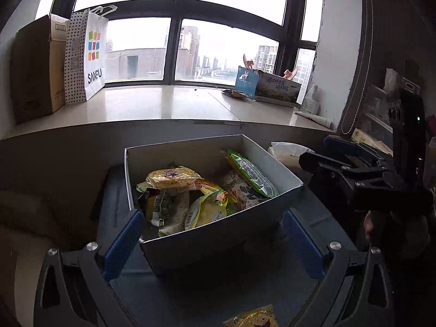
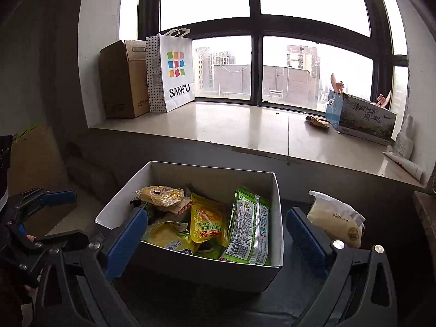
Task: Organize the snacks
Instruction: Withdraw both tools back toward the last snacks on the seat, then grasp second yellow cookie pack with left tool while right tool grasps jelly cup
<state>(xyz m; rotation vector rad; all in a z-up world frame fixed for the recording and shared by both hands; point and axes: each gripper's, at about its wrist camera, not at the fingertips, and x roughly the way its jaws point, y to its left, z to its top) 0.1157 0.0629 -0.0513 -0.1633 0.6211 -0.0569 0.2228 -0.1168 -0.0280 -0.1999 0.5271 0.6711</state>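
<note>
A white open box [image 1: 190,152] [image 2: 261,275] on a dark surface holds several snack packets, yellow ones [image 1: 174,178] [image 2: 208,222] and a green one [image 1: 252,173] [image 2: 249,229]. My left gripper [image 1: 214,241] is open and empty, its blue pads either side of the box's near corner. My right gripper [image 2: 218,244] is open and empty, its pads astride the box's near wall. A yellow packet [image 1: 252,317] lies on the surface just below the left gripper. The right gripper also shows in the left wrist view [image 1: 340,150], the left one in the right wrist view [image 2: 54,197].
A white bag of grains [image 2: 336,219] [image 1: 288,152] stands right of the box. On the window sill [image 2: 245,128] stand a cardboard box [image 2: 122,79], a SANFU paper bag [image 2: 174,73] and a printed carton [image 2: 362,117]. A tube [image 2: 406,163] lies at the sill's right end.
</note>
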